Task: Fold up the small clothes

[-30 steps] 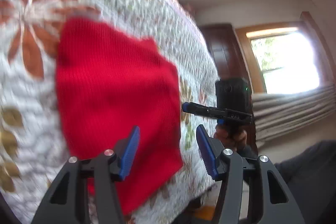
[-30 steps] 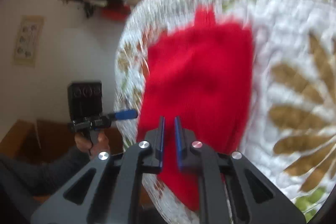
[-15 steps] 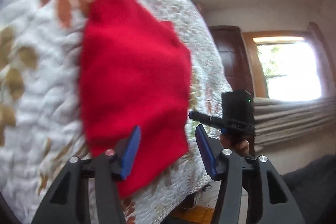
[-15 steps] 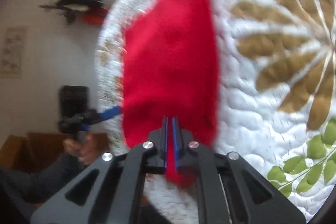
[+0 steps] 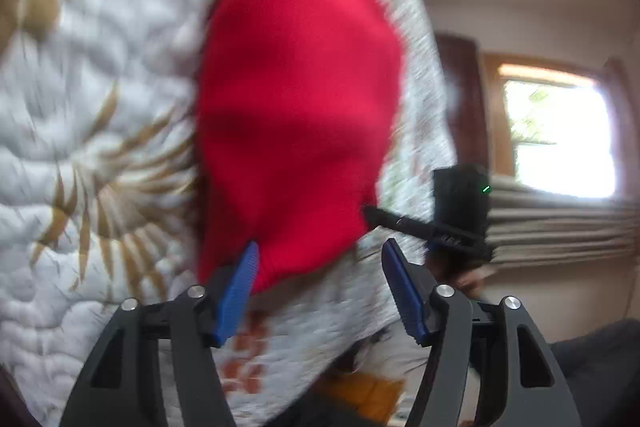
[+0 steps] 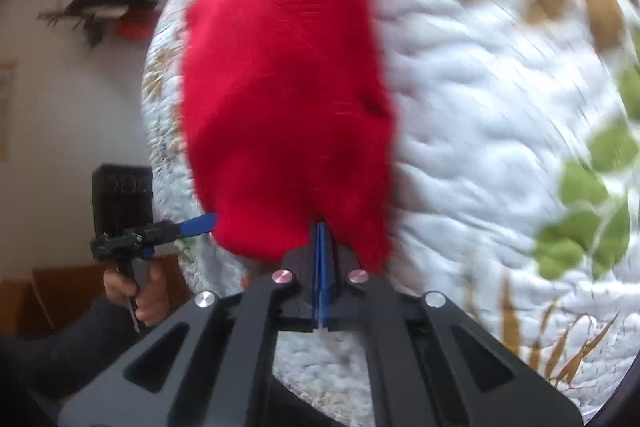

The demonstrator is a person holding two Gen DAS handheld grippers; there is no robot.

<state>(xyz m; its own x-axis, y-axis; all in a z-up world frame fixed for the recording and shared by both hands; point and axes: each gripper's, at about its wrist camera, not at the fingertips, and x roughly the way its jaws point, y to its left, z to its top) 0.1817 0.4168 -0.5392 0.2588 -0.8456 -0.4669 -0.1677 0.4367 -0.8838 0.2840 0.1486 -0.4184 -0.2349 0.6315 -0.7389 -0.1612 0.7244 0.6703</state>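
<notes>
Red knit garment [image 6: 280, 99] long axis runs away along quilt [image 6: 480, 131] edge; right gripper [image 6: 321, 227] pinches near hem, left gripper [image 5: 320, 263] gapes wide beside it.

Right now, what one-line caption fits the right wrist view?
Right tongs shut on the near edge of a red knit garment lying on a floral quilt.

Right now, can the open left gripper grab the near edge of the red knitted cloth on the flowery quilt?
Probably yes. The left gripper is open, with the near edge of the red knitted cloth right at its fingertips. Nothing lies between them. The right gripper already pinches another part of that edge, off to the side.
</notes>
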